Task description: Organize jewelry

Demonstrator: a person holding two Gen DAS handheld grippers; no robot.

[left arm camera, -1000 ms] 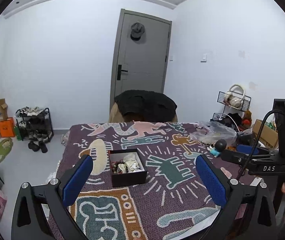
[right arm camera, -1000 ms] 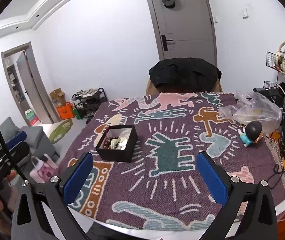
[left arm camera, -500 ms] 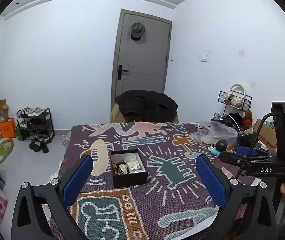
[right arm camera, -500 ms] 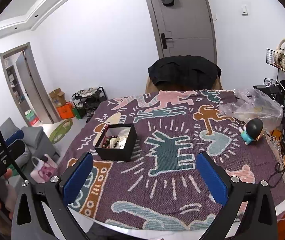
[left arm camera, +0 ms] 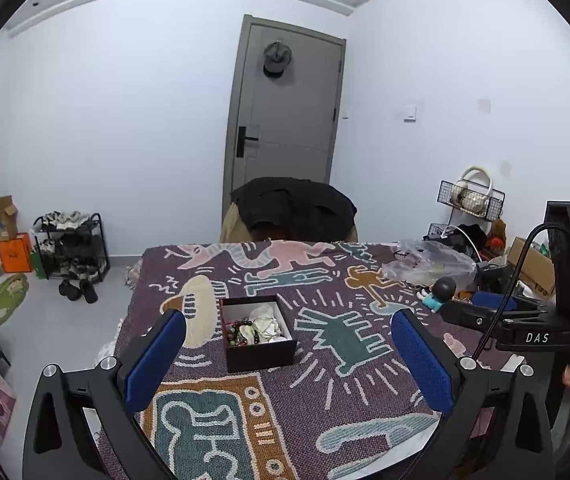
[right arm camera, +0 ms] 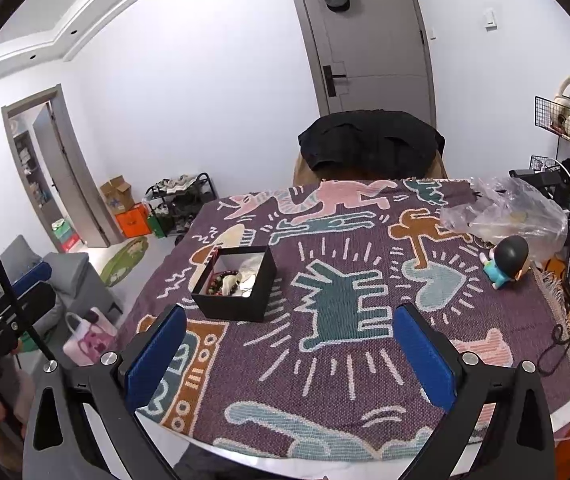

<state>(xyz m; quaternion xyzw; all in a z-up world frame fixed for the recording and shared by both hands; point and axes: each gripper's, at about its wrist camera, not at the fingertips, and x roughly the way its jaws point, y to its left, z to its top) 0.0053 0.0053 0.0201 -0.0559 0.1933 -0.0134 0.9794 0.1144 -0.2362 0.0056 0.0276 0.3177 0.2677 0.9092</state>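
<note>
Both grippers edged nearer the box; left gripper and right gripper gape wide, empty. Jewelry lies tangled inside the box on the blanket. Risk: strands snag together, or a finger nudges the light box askew.

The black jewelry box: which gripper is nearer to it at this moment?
Left, by a modest margin. The left gripper hangs open with the black jewelry box centred just beyond its fingertips. The right gripper hangs open nearer the table's middle, the box ahead to its left.

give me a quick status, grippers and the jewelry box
Left gripper open, empty. Right gripper open, empty. Black jewelry box lidless on the patterned cloth, untouched. Nothing blocking it.
</note>
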